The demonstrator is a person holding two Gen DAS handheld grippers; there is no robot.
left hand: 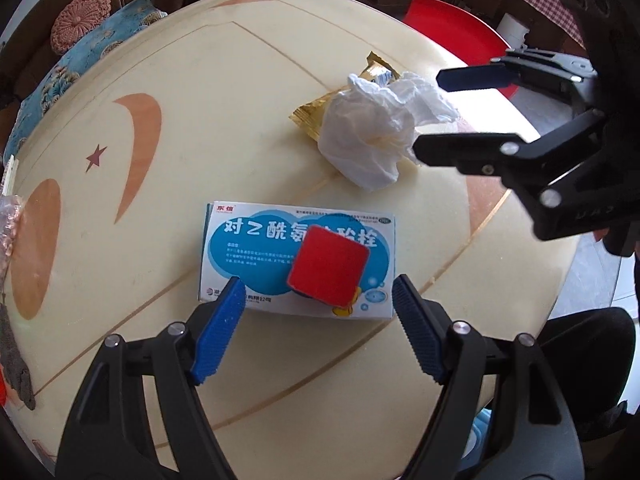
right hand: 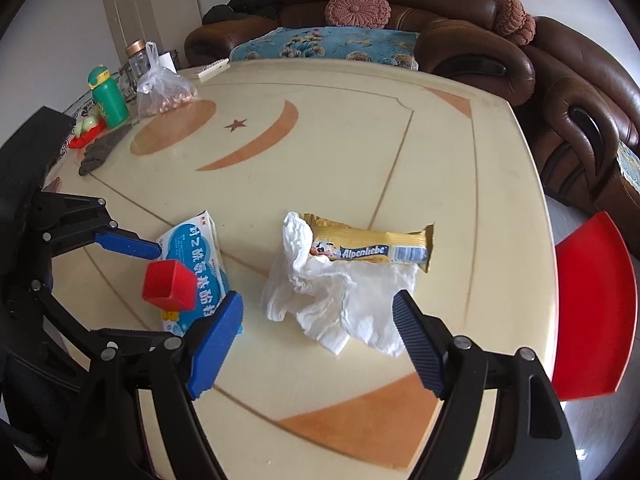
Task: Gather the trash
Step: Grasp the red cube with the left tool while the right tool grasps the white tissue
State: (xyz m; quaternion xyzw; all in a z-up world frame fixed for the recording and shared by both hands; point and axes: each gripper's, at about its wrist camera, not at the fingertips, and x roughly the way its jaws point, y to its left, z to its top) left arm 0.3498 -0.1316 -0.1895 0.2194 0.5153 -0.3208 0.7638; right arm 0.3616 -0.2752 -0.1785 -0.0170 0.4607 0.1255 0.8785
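A blue-and-white medicine box [left hand: 280,258] lies flat on the cream table, with a red cube [left hand: 328,270] on top of it. My left gripper [left hand: 318,292] is open, its blue pads either side of the box's near edge. A crumpled white tissue [right hand: 340,300] lies partly over a gold Alpenliebe candy wrapper [right hand: 372,246]. My right gripper [right hand: 318,308] is open, just short of the tissue. The tissue [left hand: 380,132], the wrapper [left hand: 316,114] and the right gripper [left hand: 428,114] also show in the left wrist view. The box [right hand: 200,256], the cube [right hand: 170,286] and the left gripper [right hand: 192,276] show in the right wrist view.
A red stool [right hand: 592,312] stands off the table's right edge. At the far left are a green bottle [right hand: 107,96], a glass jar [right hand: 138,58], a bag of nuts [right hand: 164,92] and a grey cloth [right hand: 100,150]. A brown sofa [right hand: 460,40] runs behind the table [right hand: 360,140].
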